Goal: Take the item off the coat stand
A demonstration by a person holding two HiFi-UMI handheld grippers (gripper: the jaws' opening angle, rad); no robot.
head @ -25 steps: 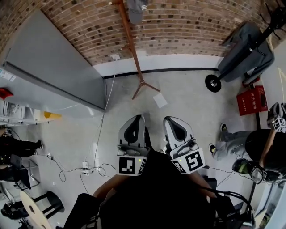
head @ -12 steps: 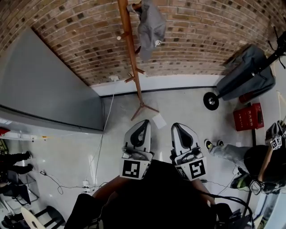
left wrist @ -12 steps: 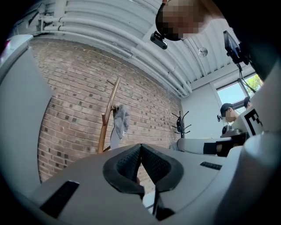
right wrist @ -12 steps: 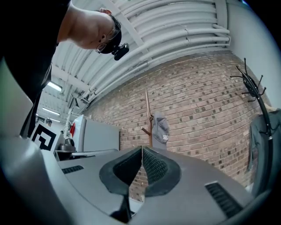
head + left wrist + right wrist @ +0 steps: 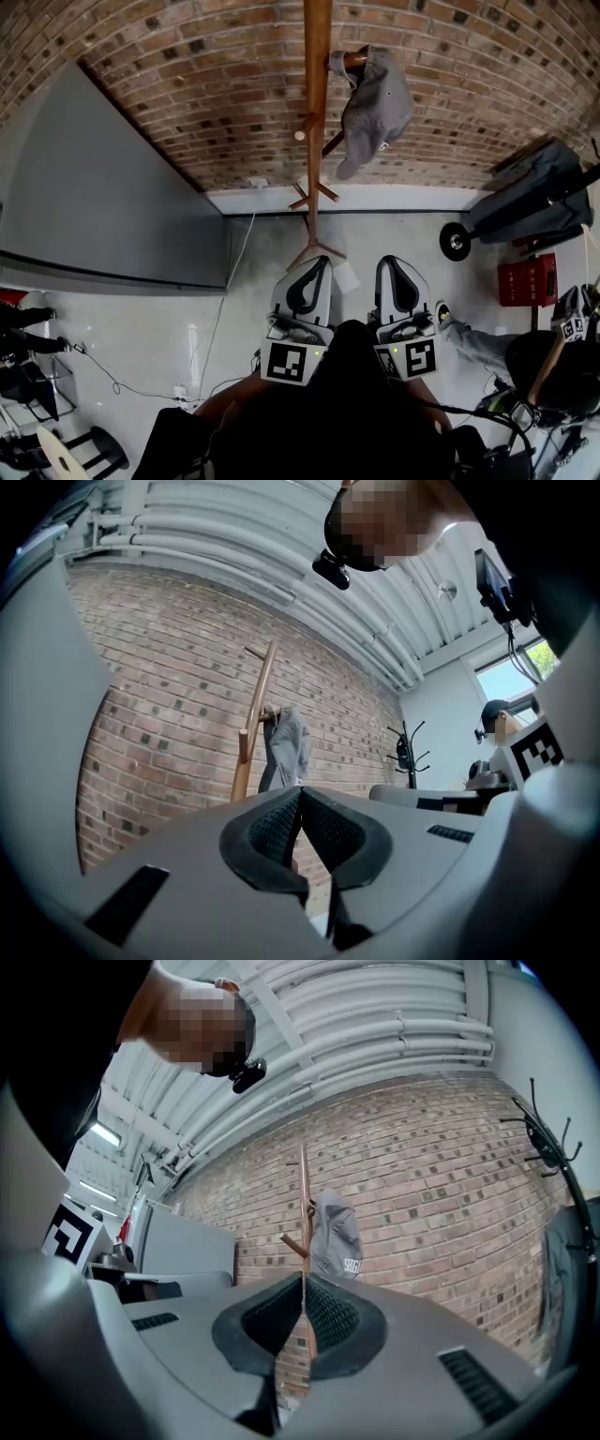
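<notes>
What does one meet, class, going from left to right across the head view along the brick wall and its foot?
grey panel → coat stand → grey cap → black wheel → red box

the only lettering that can be partly read is a short white print on the grey cap [image 5: 336,1237] hanging on the coat stand [image 5: 304,1194]. in the right gripper view it sits near the cap's lower edge, at about 5 o'clock on the cap. it seems to begin "sbg"; the rest is too small to tell. in the head view the same print is only a white speck. the left cube [image 5: 289,363] and right cube [image 5: 412,358] carry black-and-white square patterns, not letters.
</notes>
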